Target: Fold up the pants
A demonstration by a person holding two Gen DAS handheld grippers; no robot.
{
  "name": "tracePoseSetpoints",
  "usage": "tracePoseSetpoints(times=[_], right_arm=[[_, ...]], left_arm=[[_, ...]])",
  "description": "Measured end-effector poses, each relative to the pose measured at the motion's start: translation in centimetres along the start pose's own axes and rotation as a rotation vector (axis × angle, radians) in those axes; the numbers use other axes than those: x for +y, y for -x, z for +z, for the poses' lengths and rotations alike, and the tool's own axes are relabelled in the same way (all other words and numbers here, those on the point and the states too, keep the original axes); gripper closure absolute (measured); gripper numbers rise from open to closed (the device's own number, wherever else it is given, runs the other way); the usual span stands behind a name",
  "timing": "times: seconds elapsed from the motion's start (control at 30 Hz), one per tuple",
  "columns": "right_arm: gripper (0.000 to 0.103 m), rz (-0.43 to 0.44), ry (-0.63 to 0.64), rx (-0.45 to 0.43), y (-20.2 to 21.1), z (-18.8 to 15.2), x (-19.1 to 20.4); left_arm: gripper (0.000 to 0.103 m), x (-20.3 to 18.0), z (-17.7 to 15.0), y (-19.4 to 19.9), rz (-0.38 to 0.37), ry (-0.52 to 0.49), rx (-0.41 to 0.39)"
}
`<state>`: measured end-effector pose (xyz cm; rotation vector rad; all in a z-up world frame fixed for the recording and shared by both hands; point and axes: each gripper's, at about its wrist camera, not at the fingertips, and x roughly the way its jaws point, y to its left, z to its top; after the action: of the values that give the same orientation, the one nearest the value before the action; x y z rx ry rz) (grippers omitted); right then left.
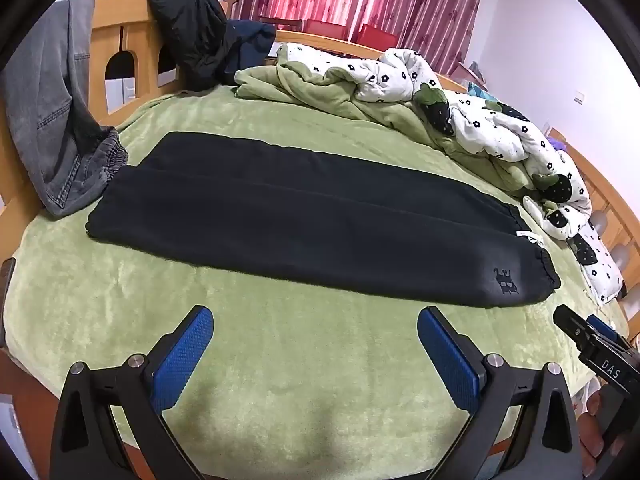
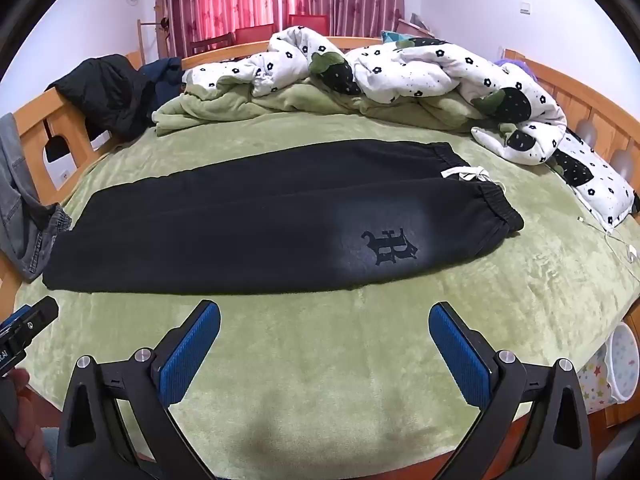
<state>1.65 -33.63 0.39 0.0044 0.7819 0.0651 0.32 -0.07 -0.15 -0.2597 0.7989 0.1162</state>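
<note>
Black sweatpants (image 1: pixel 304 216) lie flat on the green bed cover (image 1: pixel 280 344), folded lengthwise with one leg on the other. The waistband, white drawstring (image 2: pixel 466 174) and a dark logo (image 2: pixel 390 248) are at the right end; the leg ends are at the left. The pants also show in the right wrist view (image 2: pixel 248 232). My left gripper (image 1: pixel 316 316) is open and empty, just short of the pants' near edge. My right gripper (image 2: pixel 324 312) is open and empty, near the logo end. Each gripper shows at the edge of the other's view (image 1: pixel 592 340).
A white flowered quilt with green lining (image 2: pixel 400 76) is heaped along the far side. Grey jeans (image 1: pixel 52 112) and a dark jacket (image 1: pixel 192 40) hang on the wooden bed frame at left. A white cable (image 2: pixel 616 236) lies at the right. A starred bin (image 2: pixel 622 364) stands beside the bed.
</note>
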Motion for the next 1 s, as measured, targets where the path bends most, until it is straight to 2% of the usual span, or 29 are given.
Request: tracePoseSetpoints(times=[0.07,0.13,0.33,1.0], right_arm=[[0.001,0.000,0.001,-0.002,0.0,-0.1,-0.1],[0.001,0.000,0.001,0.003,0.0,-0.2,-0.1],[0.001,0.003,-0.003,0.014,-0.1,-0.3,0.0],[0.001,0.013,-0.028,0.005,-0.1,-0.2,-0.4]], left_arm=[[0.001,-0.8,0.2,0.2,-0.013,-0.001,-0.005],[0.001,-0.3,0.0,0.8,-0.031,0.012,-0.026],[0.001,1.4,-0.2,0.3,-0.051,0.037,-0.012],[0.001,1.5,0.0,0.4,-0.040,0.032,-0.018]])
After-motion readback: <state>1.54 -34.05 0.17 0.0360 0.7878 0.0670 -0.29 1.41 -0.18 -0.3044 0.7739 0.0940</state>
